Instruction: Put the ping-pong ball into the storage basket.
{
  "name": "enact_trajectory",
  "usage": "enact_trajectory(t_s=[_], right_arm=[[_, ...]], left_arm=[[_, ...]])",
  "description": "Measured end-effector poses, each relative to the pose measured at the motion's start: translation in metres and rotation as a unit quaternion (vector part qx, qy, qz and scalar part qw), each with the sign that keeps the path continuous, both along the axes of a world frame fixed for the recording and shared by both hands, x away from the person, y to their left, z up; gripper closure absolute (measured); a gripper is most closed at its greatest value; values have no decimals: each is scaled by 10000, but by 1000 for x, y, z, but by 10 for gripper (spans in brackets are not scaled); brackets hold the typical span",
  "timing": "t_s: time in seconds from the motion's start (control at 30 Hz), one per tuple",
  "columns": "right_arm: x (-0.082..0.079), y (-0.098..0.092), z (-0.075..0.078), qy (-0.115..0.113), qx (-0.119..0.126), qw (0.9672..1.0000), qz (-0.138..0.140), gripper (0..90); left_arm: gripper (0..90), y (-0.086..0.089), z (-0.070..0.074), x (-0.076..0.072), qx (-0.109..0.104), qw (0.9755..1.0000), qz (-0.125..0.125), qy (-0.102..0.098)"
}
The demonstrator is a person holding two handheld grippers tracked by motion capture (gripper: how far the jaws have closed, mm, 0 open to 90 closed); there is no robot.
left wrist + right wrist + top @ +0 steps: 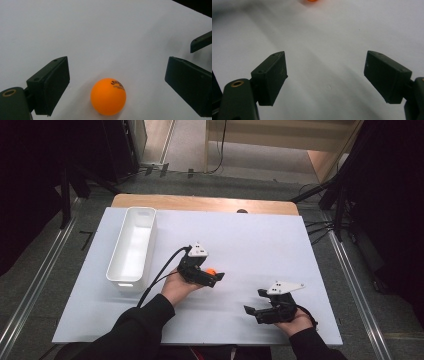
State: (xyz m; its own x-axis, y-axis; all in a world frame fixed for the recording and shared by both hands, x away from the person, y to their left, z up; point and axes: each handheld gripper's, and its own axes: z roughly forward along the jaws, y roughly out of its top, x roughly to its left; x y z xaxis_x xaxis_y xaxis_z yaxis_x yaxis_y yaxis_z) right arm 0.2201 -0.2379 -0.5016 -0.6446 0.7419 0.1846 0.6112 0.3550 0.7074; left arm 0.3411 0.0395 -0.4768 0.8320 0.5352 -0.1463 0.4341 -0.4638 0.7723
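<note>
While its jaws stand wide apart, the left gripper (113, 82) has the orange ball (108, 96) resting on the white board (260, 240) between them, touched by neither pad. No earlier picture bears on it. Beyond the ball, toward the upper right of the left gripper view, a jaw tip of the right gripper (260, 309) pokes in. That gripper's jaws are spread too, with bare board between them. Off to the left gripper's far left lies a white bin (131, 279).
</note>
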Motion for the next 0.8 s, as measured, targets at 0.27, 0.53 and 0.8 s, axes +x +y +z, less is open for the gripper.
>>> enact_trajectory(t_s=[0.27, 0.53, 0.8], right_arm=[[-1, 0, 0, 1, 3, 10000, 5, 174], [-1, 0, 0, 14, 12, 10000, 10, 174], [-1, 0, 1, 24, 40, 10000, 12, 174]], left_arm=[[60, 0, -11, -2, 5, 10000, 89, 11], [61, 1, -18, -2, 173, 9998, 62, 60], [156, 1, -27, -4, 254, 9996, -6, 89]])
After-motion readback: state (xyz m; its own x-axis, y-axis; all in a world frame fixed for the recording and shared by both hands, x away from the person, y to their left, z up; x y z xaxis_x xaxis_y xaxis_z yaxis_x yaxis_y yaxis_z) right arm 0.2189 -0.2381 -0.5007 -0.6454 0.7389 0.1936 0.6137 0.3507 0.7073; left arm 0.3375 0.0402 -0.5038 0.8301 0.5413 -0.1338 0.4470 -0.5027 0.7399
